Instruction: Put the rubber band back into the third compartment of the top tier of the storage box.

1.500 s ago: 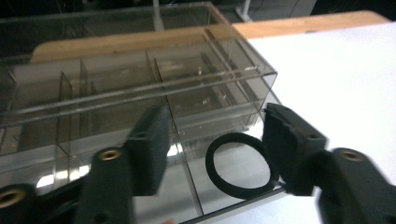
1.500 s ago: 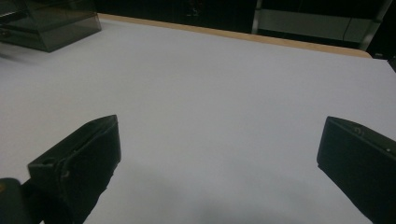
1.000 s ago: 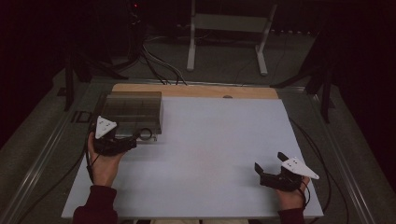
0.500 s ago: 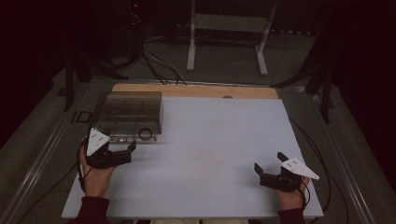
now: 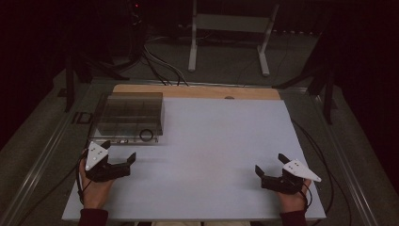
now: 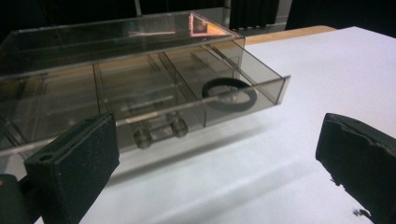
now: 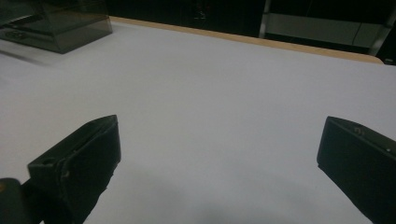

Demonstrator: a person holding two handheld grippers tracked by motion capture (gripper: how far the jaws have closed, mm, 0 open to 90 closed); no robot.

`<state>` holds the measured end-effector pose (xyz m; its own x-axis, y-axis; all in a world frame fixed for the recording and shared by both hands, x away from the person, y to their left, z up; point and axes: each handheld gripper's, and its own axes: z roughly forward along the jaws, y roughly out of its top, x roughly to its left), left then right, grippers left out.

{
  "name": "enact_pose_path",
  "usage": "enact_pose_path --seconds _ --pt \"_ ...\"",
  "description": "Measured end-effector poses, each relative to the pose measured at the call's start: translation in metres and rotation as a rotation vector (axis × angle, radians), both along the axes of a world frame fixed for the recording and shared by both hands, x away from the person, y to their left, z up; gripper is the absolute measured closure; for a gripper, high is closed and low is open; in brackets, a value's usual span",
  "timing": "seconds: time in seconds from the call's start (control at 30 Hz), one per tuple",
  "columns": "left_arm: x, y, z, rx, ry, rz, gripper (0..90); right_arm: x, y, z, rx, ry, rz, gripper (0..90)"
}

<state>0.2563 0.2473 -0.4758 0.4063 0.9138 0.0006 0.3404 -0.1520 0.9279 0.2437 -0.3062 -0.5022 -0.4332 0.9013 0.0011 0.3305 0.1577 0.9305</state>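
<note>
A person sits at a table covered by a white sheet (image 5: 211, 155), a handheld gripper in each hand. At the far left of the sheet stands a clear smoky plastic organizer box (image 5: 129, 113), with a shallow drawer (image 6: 154, 100) pulled partway out toward the person. The drawer is split by dividers into compartments, and a black rubber ring (image 6: 229, 93) lies flat in the compartment at its right end. A small clear knob (image 6: 159, 133) sticks out from the drawer front.

The left gripper (image 5: 117, 157) hovers just in front of the box, apart from it, its jaws spread wide with nothing between them. The right gripper (image 5: 269, 165) rests near the sheet's front right corner, well apart from the box, jaws likewise spread and empty.

The box looks light, rigid and slick, so it would likely slide on the sheet if pushed. The drawer is probably best moved by pinching the knob or pressing its front wall. The ring seems soft, thin and light, best pinched across its band.
</note>
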Motion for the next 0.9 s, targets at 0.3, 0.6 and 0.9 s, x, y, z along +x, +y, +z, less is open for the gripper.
enact_pose_path --seconds 0.3,0.6,0.9 --pt "-0.010 0.003 -0.006 -0.004 -0.018 0.004 0.4 -0.002 0.000 0.002 0.010 -0.008 0.008 0.1" --pt "-0.014 0.003 -0.015 0.010 -0.016 0.007 0.4 -0.001 0.001 0.002 0.012 -0.009 0.012 0.1" --pt "-0.013 0.003 -0.018 0.002 -0.012 0.016 0.4 0.004 0.004 -0.002 -0.001 0.042 0.034 0.1"
